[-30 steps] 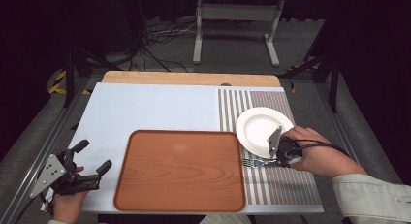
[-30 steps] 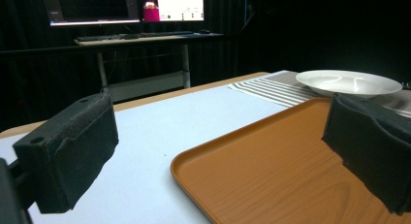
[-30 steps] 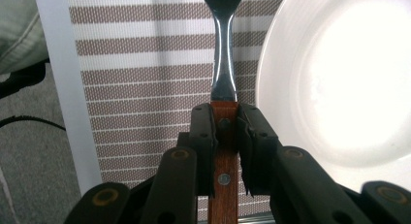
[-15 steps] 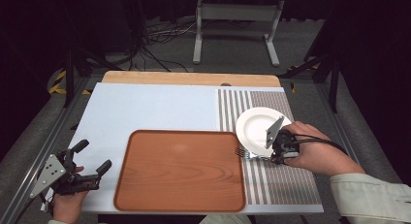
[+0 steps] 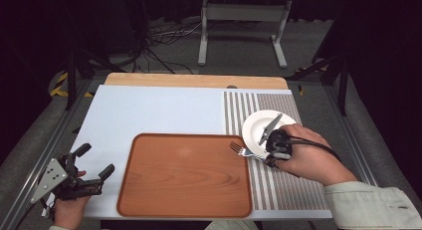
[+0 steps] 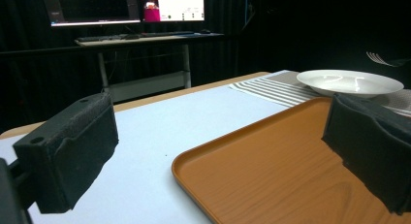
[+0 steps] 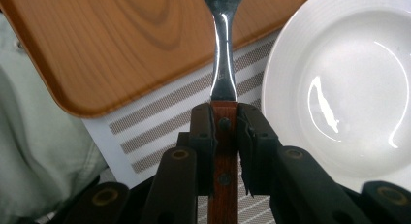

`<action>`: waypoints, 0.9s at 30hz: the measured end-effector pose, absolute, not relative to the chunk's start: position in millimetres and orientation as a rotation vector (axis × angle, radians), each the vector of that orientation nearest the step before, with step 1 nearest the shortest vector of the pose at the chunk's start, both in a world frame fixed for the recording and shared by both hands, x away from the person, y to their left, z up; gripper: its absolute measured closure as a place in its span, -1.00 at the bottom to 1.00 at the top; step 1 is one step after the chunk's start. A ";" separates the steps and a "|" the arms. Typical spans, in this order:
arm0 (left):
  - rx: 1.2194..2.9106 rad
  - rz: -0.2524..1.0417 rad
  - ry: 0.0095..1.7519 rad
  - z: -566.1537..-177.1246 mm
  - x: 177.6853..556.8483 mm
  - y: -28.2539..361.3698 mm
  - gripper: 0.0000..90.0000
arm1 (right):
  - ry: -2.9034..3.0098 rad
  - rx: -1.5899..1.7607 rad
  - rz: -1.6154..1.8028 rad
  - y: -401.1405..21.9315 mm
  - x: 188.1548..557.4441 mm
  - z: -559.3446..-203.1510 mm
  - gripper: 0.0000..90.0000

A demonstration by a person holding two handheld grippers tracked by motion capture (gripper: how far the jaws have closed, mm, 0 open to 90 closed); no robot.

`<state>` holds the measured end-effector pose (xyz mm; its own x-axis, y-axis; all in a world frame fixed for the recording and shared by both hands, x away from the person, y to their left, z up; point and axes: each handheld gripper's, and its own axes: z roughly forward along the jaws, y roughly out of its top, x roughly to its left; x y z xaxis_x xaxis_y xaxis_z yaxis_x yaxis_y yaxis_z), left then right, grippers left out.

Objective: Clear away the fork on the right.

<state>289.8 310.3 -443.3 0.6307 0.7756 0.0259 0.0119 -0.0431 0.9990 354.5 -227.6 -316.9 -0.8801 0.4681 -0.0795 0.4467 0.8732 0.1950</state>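
Observation:
A fork [image 7: 223, 64] with a wooden handle is clamped in my right gripper [image 7: 224, 118], its steel neck pointing out over the right edge of the wooden tray [image 7: 121, 40]. From above, the fork [image 5: 241, 150] has its tines over the tray's right rim and the right gripper [image 5: 271, 158] sits just below the white plate [image 5: 256, 125]. The plate [image 7: 349, 88] is empty. At the table's near left corner my left gripper [image 5: 92, 172] stands open beside the tray [image 5: 184, 175]. Between its wide-apart pads [image 6: 72, 156] there is only table and tray [image 6: 286, 170].
A striped placemat [image 5: 278, 190] covers the table's right side under the plate. The light blue table top [image 5: 149, 110] lies bare behind the tray. Beyond the far edge stand a metal frame [image 5: 239, 13] and cables on the floor. A monitor [image 6: 126, 6] glows in the left gripper view.
My right gripper has lifted the fork off the placemat and swung it left, so the tines now reach over the tray's right edge. The left gripper has stayed put.

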 end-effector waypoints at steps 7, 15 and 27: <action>1.502 0.705 0.692 -443.3 289.8 310.4 -1.00 | 2.892 0.824 0.333 -209.4 352.7 -315.0 0.73; 1.502 0.705 0.695 -443.4 289.9 310.8 -1.00 | 2.857 1.017 0.392 -194.6 355.9 -320.3 0.73; 1.497 0.704 0.694 -443.3 290.0 311.0 -1.00 | 2.824 1.121 0.394 -179.6 359.9 -333.5 0.73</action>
